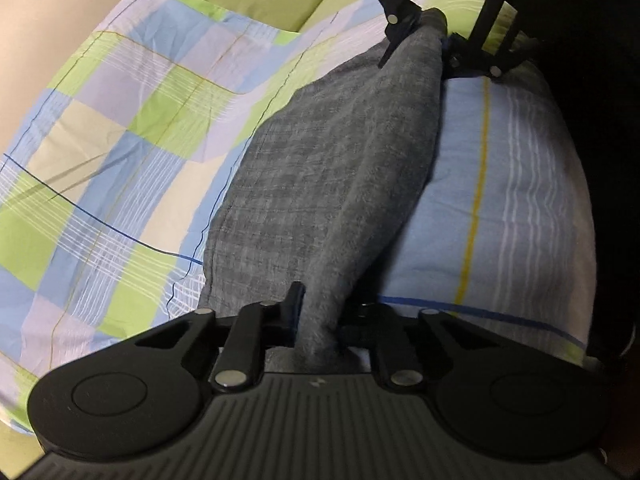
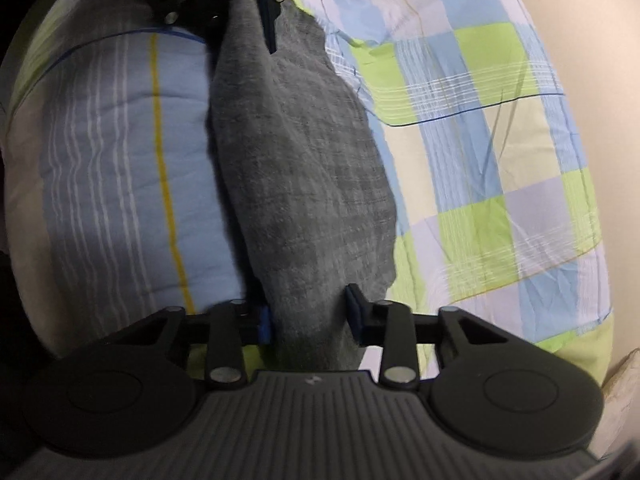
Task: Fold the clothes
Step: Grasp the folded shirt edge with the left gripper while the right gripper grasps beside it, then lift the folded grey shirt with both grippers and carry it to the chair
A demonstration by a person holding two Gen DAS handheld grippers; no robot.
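A checked bedsheet (image 1: 120, 152) in green, blue and lilac covers the bed. On it a grey, coarse-woven cloth (image 1: 340, 184) stretches taut (a long band), pinched at opposite ends by the left gripper (image 1: 320, 316) and right gripper (image 2: 310, 314).

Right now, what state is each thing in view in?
Grey garment: stretched between both grippers, its body resting on the bed.
Left gripper: jaws shut on one end.
Right gripper: jaws shut on the other end.
Plaid bedsheet: spread out, lightly wrinkled.
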